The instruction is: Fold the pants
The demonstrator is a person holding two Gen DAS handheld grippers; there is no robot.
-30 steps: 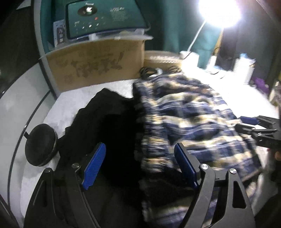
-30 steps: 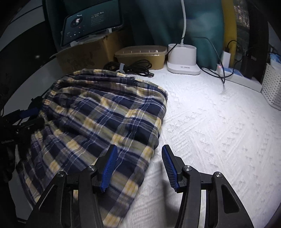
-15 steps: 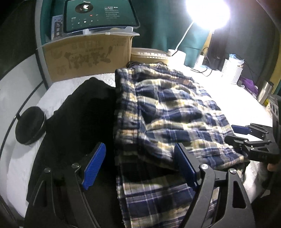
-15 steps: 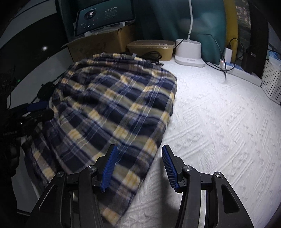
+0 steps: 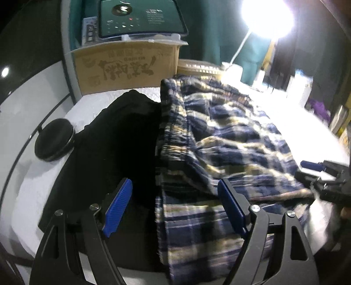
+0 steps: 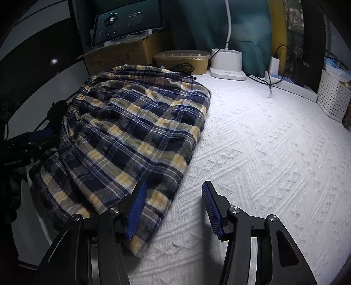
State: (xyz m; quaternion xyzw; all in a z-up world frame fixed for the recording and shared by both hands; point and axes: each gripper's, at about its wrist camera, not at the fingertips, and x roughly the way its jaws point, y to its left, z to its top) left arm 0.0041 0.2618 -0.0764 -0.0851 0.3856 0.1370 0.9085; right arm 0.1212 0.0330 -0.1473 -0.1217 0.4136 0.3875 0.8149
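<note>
The white bed cover (image 6: 263, 153) is wide open to the right of the plaid pants (image 6: 136, 131). A tool could slide there easily. At the back stand a cardboard box (image 5: 127, 68), a tan tub (image 6: 182, 60), a lamp base (image 6: 227, 64) and cables (image 6: 261, 80). A white basket (image 6: 333, 96) blocks the far right. Black clothes (image 5: 105, 157) and a round black case (image 5: 54, 140) fill the left.

A white textured bedspread (image 6: 263, 153) covers the bed. Behind it hangs a teal curtain (image 6: 197, 26). A cardboard box (image 5: 127, 65) stands at the back with a lit tablet (image 6: 127, 24) propped on top, a tan lidded container (image 6: 184, 59) beside it. A white lamp base (image 6: 227, 63) stands next to that, and the lamp (image 5: 267, 17) glares brightly. A white perforated basket (image 6: 333, 96) stands at the right edge.
</note>
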